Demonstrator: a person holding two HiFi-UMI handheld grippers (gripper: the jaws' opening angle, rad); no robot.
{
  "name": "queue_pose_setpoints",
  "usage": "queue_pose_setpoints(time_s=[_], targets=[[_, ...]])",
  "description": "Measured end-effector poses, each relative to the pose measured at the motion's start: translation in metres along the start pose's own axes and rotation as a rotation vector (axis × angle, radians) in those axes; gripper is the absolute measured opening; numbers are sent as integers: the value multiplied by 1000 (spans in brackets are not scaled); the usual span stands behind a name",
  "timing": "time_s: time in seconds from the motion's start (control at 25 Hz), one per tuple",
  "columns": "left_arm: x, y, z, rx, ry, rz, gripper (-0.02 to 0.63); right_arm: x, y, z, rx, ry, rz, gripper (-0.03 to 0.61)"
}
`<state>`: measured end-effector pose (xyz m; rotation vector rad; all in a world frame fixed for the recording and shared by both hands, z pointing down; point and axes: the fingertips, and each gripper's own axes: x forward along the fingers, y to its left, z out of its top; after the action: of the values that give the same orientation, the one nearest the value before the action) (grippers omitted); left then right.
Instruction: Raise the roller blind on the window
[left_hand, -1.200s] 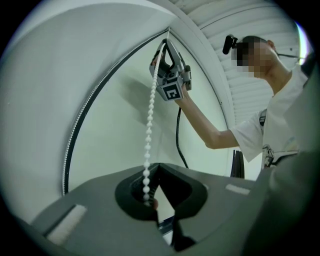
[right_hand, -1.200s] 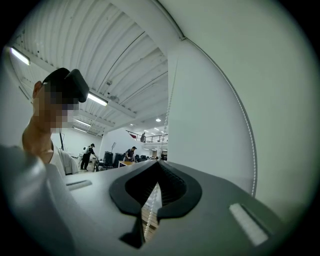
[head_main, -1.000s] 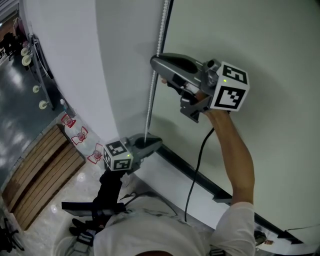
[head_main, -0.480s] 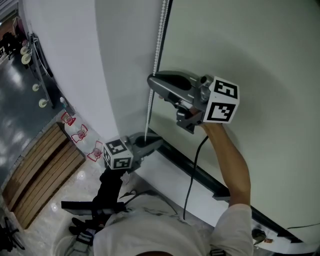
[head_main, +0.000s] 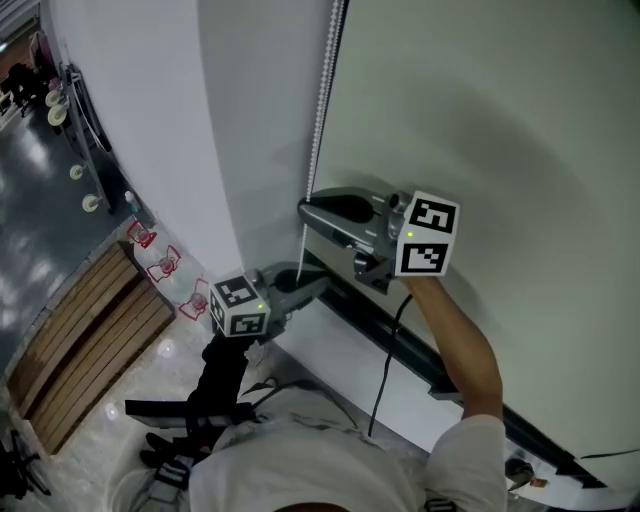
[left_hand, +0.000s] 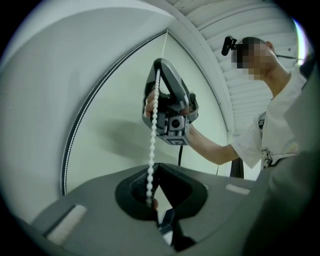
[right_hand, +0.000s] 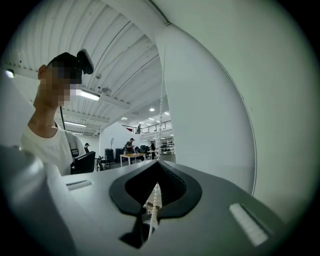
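Note:
A white bead chain (head_main: 320, 100) hangs along the left edge of the pale green roller blind (head_main: 480, 120). My right gripper (head_main: 303, 211) points level at the chain and is shut on it; beads run between its jaws (right_hand: 159, 162). Just below it, my left gripper (head_main: 316, 284) also meets the chain. In the left gripper view the chain (left_hand: 151, 145) drops from the right gripper (left_hand: 159, 64) into the hollow between my left jaws (left_hand: 155, 167), which look shut around it. The chain's lowest part is hidden inside that hollow.
A dark window frame bar (head_main: 400, 345) runs below the blind. A white wall pillar (head_main: 150, 120) stands left of the chain. A black cable (head_main: 385, 370) trails from the right gripper. Wooden slats (head_main: 80, 330) lie on the floor at the left.
My right gripper has come down along the blind with the chain in its jaws, closing the distance to the left gripper. The left gripper has stayed where it was.

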<state>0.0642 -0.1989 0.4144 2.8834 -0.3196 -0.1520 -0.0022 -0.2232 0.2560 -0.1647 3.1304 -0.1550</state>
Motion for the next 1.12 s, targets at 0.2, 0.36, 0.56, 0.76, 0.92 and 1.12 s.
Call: queue_pose_setpoints(time_s=[0.2,0.36,0.56,0.76,0.92,1.12], targets=[[0,1,0,-5,7,2,-2,1,1,-38,48,39,-4,5],[2,0,1,-4,8,0,-2,3,4,-64,65,68,-8,3],[2,0,-4,8,33,1,-2,0,2,-83,130,53,-7,5],[2,-3,0,15,18,-7,-2,-2,1,-62,29,32,-12,63],[4,-4,5,23,11,-11,-2,-8,-10,5,7,-71,-20,137],[5,-5,2,23,14,-15,-2,-2,-14,84,-94,-132,-23,137]])
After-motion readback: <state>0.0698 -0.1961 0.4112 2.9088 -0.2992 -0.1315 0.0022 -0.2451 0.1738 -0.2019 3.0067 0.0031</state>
